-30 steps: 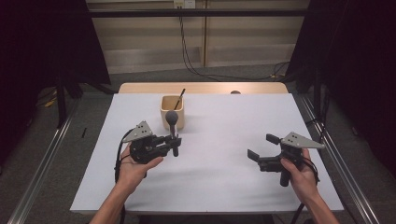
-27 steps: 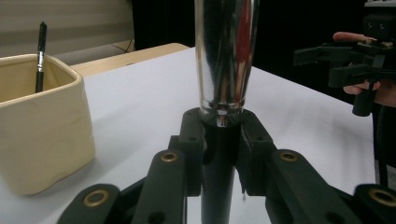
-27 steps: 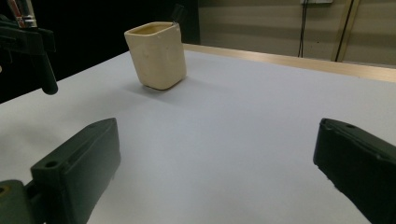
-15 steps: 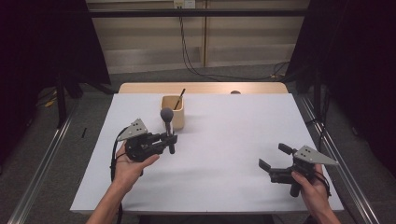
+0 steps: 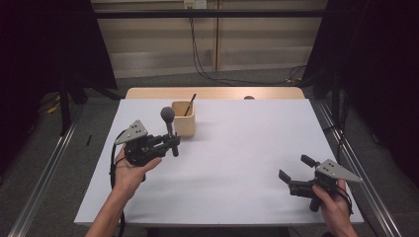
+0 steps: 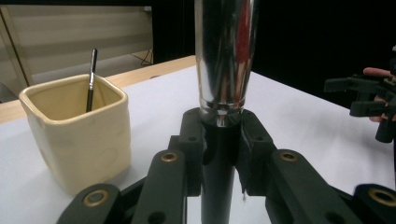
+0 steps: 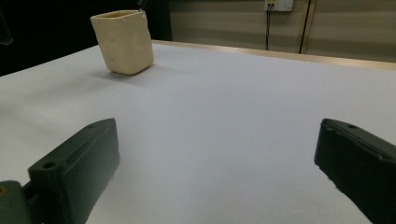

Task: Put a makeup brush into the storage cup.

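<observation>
Holding the brush (image 5: 169, 129) upright in the left tongs (image 5: 168, 143), high view: tongs pinching its dark lower handle, fluffy round head on top, just in front-left of the cream cup (image 5: 183, 118) at the far side of the white table (image 5: 237, 163); a thin dark stick (image 5: 189, 104) already leans inside the cup; judged step is dropping the brush in beside it; keep it vertical, lift to clear the rim, centre over the opening, lower before letting go so the cup doesn't tip; right tongs (image 5: 298, 174) spread and carrying nothing, low at the near right, well apart from the cup.

Left gripper view: tongs (image 6: 223, 140) pressed on the brush (image 6: 224, 56); polished chrome ferrule above, matte black shaft below, smooth and slippery-looking, so hold the pinch firm; cup (image 6: 77, 130) squarish with rounded corners, thick glazed-looking ceramic, slightly dimpled walls; stick (image 6: 91, 79) slim, metal-tipped.

Right gripper view: tongs (image 7: 219, 163) wide apart over bare matte table (image 7: 224, 102); cup (image 7: 123, 42) far off at the upper left.
</observation>
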Demonstrator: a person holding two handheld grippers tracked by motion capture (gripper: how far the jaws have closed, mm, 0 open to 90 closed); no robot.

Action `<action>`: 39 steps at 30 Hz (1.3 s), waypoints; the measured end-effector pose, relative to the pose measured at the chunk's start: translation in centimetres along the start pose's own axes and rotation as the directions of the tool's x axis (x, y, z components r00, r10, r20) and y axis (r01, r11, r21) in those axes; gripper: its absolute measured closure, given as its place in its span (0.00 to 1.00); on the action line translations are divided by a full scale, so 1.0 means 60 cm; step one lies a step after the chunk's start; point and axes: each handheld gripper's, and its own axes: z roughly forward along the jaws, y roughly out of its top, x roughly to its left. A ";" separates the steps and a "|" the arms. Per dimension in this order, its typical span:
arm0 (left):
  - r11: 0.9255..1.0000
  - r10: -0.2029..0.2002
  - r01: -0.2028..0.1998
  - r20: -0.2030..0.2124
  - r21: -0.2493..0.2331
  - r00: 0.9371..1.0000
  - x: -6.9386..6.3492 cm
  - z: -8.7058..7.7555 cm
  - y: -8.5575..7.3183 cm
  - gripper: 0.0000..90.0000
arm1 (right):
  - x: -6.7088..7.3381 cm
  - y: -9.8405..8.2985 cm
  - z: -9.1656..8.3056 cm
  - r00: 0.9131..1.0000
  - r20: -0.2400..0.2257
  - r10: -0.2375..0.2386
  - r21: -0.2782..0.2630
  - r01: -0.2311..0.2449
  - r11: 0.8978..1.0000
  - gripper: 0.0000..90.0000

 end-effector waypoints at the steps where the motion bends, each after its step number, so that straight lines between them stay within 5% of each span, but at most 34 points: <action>1: 1.000 -0.005 0.005 -0.005 -0.005 1.000 0.003 -0.001 0.003 0.83 | 0.000 -0.001 -0.001 1.000 -0.001 0.007 -0.006 -0.007 1.000 0.00; 24: 0.998 -0.036 0.031 -0.107 -0.050 0.994 0.069 0.023 0.066 0.83 | 0.011 0.002 0.000 1.000 -0.021 0.017 -0.022 -0.018 1.000 0.00; 39: 0.999 -0.024 0.016 -0.155 -0.050 0.988 0.092 0.059 0.100 0.83 | 0.015 0.000 0.000 1.000 -0.029 -0.001 -0.027 0.000 1.000 0.00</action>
